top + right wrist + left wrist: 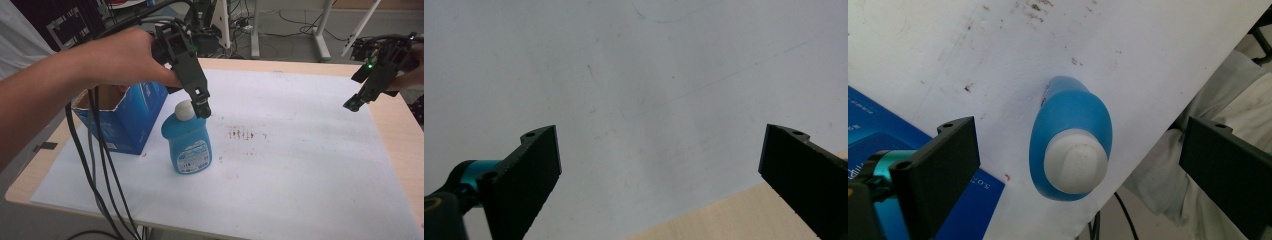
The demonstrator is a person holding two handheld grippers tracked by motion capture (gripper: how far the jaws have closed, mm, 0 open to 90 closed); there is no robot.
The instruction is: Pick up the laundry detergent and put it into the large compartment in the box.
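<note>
Bottle point(187, 141) of smooth blue plastic, rounded white cap point(184, 109), stands upright under the spread left hand-held gripper point(1078, 165).

Label print on the blue bottle point(189, 145) seems too small to read.

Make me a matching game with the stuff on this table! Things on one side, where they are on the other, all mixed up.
Things:
1. blue bottle
2. blue box
3. left hand-held gripper
4. right hand-held gripper

Places:
A. over the table's far right edge, jaws wide apart
B. standing upright on the white sheet, white cap on top
C. just above the bottle's cap, jaws open on either side
D. at the table's left side, top flaps open

Pairs: 1-B, 2-D, 3-C, 4-A
</note>
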